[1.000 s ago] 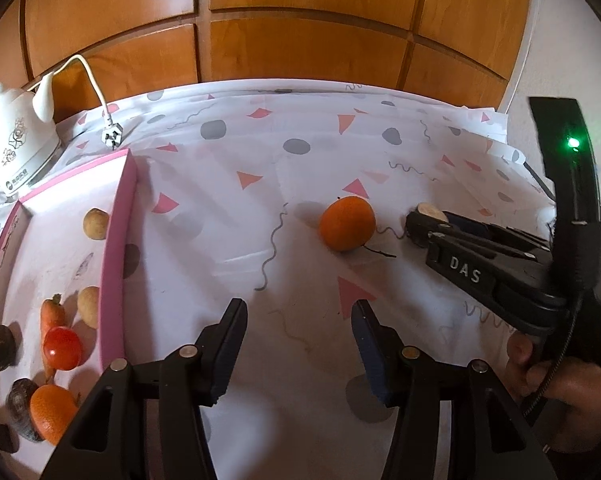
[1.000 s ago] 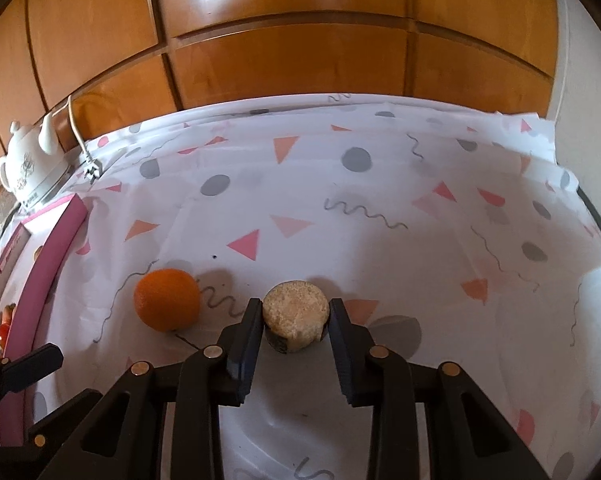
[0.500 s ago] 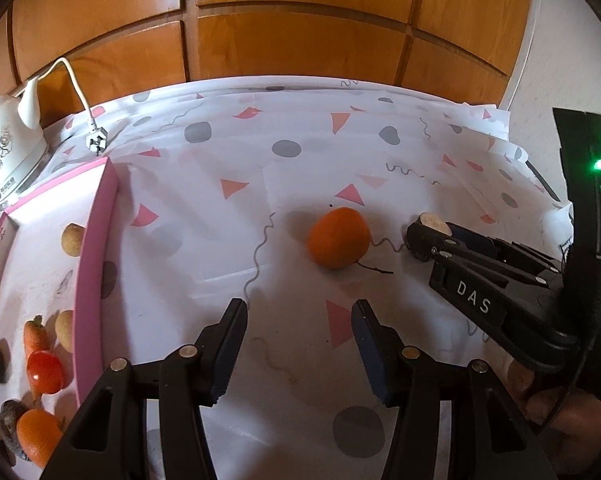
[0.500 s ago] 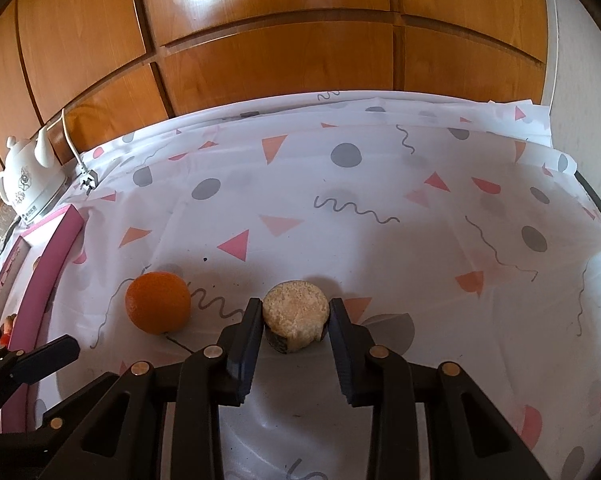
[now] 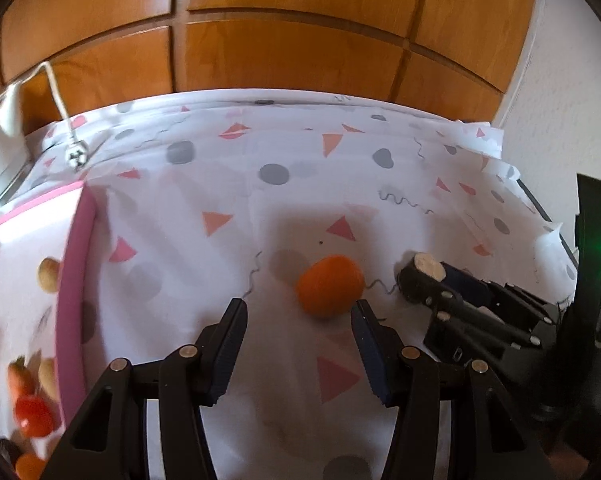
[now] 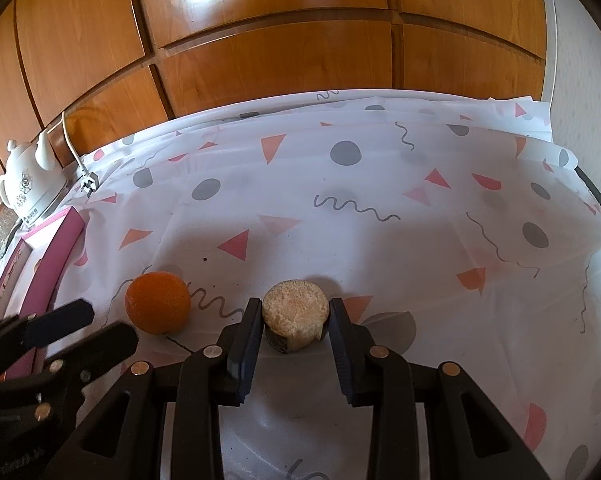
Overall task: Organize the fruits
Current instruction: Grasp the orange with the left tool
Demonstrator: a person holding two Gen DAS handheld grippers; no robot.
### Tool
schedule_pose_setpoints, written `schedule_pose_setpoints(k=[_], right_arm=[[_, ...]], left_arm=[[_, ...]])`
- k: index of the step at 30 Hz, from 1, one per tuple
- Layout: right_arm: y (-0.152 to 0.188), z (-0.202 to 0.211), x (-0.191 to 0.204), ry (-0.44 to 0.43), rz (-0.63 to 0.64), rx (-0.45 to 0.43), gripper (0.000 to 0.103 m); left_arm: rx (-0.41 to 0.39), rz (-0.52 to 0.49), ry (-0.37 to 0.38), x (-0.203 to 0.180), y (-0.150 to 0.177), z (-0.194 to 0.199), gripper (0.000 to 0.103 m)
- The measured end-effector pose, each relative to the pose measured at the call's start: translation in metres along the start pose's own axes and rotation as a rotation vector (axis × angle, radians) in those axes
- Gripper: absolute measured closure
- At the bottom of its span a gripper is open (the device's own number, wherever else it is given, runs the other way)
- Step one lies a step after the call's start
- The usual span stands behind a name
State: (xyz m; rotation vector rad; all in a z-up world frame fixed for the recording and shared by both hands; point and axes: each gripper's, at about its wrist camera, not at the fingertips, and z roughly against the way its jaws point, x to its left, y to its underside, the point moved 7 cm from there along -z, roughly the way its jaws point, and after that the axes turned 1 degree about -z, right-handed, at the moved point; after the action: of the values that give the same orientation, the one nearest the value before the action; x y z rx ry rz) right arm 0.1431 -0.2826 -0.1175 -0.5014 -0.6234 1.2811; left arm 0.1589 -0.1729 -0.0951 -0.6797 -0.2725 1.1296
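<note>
Orange against the white plastic cloth, a round mandarin-like fruit (image 5: 329,291) lay on the worktop (image 5: 284,208) in the left wrist view, just ahead of the left claw (image 5: 298,312) and nearer its right finger than its left. That claw stood spread and empty, its jaws wide enough to take the fruit, which reads as a lining-up for a grasp. At the far left a pink-rimmed white tray (image 5: 73,280) already held a pale potato-like piece, a carrot, a red tomato and another orange fruit, though blur softened them; it looked to be the collecting place, so the loose fruit likely belonged there. To the right, the right claw (image 5: 418,276) reached in low over the cloth with a tan-topped, dark-sided stub of fruit (image 5: 428,266) at its tip.

In the right wrist view that claw (image 6: 295,322) had the short cylindrical piece (image 6: 295,316) pinched between its dark pads, cut face up, its base seemingly near or on the cloth; whether it was lifted could not be told. The orange fruit (image 6: 157,307) sat just to its left, apart from it, with the left claw (image 6: 96,328) pointing towards it. A white ceramic kettle (image 6: 28,184) with its cord stood at the back left, clear of the work.
</note>
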Motion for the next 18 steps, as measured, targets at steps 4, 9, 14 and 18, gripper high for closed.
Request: schedule_pose_setpoints(k=[4, 9, 14, 18], right_arm=[[0.001, 0.0, 0.0, -0.009, -0.011, -0.003, 0.07], [0.002, 0.0, -0.005, -0.03, -0.048, -0.004, 0.07], [0.001, 0.002, -0.009, -0.003, -0.065, -0.01, 0.07], [0.001, 0.004, -0.016, 0.012, -0.098, -0.012, 0.07]], left_arm=[[0.002, -0.039, 0.003, -0.007, -0.009, -0.008, 0.051], [0.015, -0.027, 0.052, -0.009, -0.019, -0.019, 0.052], [0.021, 0.027, 0.104, -0.004, -0.023, -0.021, 0.052], [0.019, 0.055, 0.141, -0.006, -0.025, -0.02, 0.052]])
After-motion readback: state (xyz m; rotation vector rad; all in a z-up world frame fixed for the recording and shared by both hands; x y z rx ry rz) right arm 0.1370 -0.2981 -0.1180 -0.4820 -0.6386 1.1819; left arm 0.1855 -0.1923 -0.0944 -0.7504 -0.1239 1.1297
